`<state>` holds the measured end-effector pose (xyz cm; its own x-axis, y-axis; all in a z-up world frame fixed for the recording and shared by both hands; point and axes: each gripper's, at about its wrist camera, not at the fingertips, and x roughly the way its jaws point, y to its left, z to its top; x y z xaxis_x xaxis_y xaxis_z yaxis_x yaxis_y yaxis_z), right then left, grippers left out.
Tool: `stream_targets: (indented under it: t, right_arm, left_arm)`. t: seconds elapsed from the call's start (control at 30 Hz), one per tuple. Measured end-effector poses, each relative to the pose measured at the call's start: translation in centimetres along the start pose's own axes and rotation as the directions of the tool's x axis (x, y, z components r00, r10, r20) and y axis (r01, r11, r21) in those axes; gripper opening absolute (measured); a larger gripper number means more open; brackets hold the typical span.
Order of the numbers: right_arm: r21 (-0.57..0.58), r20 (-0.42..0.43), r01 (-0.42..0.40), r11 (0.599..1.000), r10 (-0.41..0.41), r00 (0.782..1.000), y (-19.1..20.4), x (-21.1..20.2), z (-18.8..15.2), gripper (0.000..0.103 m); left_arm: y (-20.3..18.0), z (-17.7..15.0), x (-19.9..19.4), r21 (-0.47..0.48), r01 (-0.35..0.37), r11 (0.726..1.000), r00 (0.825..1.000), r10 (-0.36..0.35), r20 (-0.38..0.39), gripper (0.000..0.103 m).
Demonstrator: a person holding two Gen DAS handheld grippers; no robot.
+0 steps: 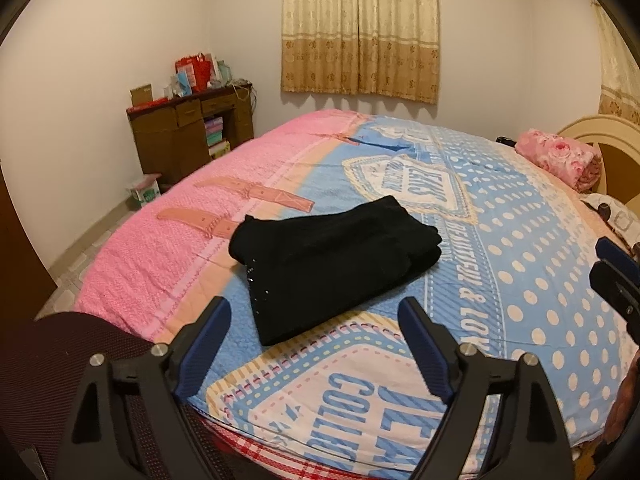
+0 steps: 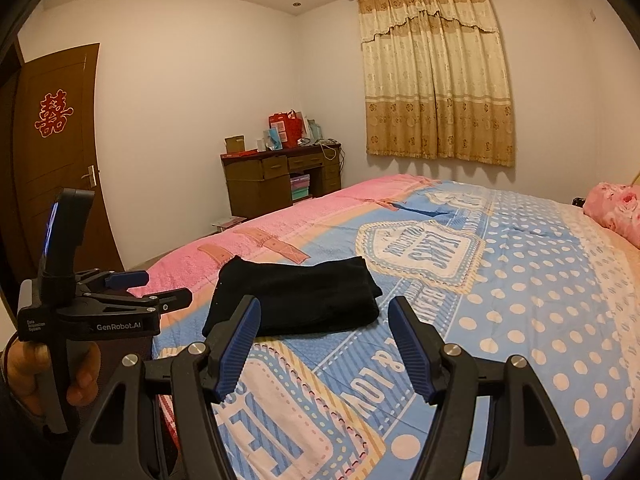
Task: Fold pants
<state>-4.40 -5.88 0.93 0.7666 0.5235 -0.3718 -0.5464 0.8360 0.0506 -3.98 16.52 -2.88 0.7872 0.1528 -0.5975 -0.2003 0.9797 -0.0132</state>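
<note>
The black knit pants (image 1: 332,264) lie folded into a compact stack on the blue-and-pink quilted bed (image 1: 520,240), seemingly finished. The left gripper (image 1: 316,344) and right gripper (image 2: 324,344) both hang spread and empty just short of the stack, touching nothing.

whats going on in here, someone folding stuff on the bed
A person holds a two-finger gripper in each hand over a bed. A pair of black pants lies on the bedspread already folded into a compact bundle. Neither gripper touches it: the left gripper and the right gripper both hang open just short of the pants, with nothing between their fingers. The folding looks finished or nearly so.
</note>
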Motion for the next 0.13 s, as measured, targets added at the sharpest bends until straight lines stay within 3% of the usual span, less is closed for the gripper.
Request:
stream_targets:
  t: [0.13]
  right_arm:
    - [0.002, -0.002, -0.002, 1.0, 0.002, 1.0, -0.12, -0.05, -0.09, 0.068]
  left_arm:
    - [-0.24, 0.02, 0.03, 0.015, 0.007, 1.0, 1.0, -0.007, 0.01, 0.088]
